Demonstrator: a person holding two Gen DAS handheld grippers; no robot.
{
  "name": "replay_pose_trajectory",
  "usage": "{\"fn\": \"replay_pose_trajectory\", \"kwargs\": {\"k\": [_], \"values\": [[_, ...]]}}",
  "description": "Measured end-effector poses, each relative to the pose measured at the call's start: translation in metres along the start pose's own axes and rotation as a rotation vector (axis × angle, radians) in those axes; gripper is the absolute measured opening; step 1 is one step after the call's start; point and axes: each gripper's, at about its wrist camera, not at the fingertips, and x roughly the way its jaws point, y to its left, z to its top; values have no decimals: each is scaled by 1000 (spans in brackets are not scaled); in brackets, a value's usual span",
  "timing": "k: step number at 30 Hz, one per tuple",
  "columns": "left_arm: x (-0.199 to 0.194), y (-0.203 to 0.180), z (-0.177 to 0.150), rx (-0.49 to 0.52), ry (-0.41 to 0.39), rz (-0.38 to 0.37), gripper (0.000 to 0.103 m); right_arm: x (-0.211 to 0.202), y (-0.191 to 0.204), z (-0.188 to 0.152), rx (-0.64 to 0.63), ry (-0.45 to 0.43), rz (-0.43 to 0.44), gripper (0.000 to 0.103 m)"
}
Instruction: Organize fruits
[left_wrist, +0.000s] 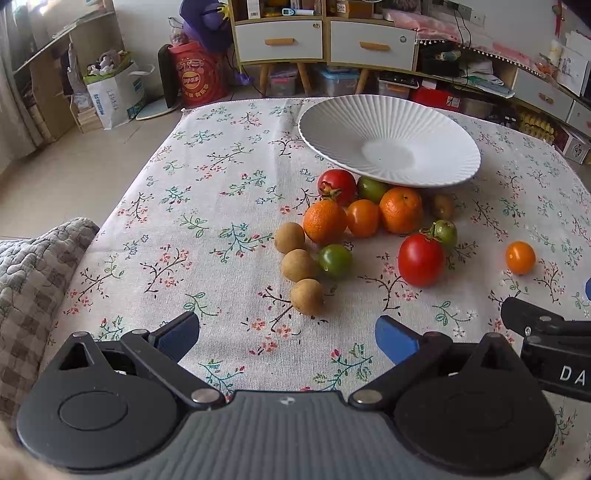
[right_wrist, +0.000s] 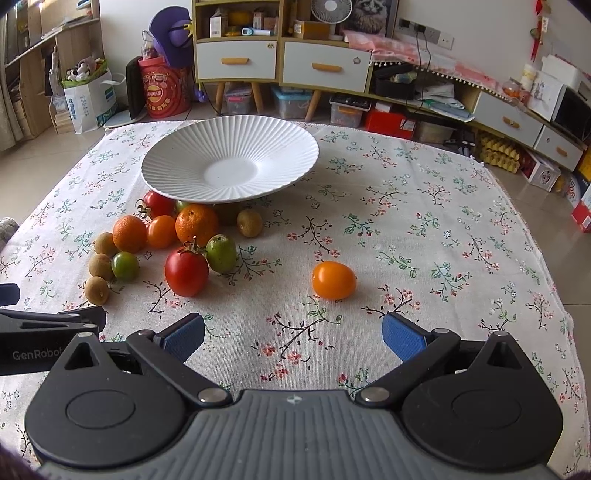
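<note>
Both my left gripper (left_wrist: 286, 334) and right gripper (right_wrist: 293, 334) have jaws released, holding nothing. The fruits lie on the counter (right_wrist: 443, 229), near the empty white plate (right_wrist: 177, 162). The orange tomato (right_wrist: 334, 280) may roll away if I pinch off-centre.

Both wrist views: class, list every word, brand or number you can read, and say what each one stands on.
"GenRobot", cut off at the edge: side of the left tongs.
"DA", cut off: side of the right tongs.
Red bucket, paper bag, shelf boxes: print too blurred to read.
</note>
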Motion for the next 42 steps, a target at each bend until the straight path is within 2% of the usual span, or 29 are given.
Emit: {"fn": "replay_pose_trajectory", "kwargs": {"k": [42], "values": [[-3, 2, 2, -3, -7, -3, 101, 0, -3, 1, 9, -3, 1, 103]]}}
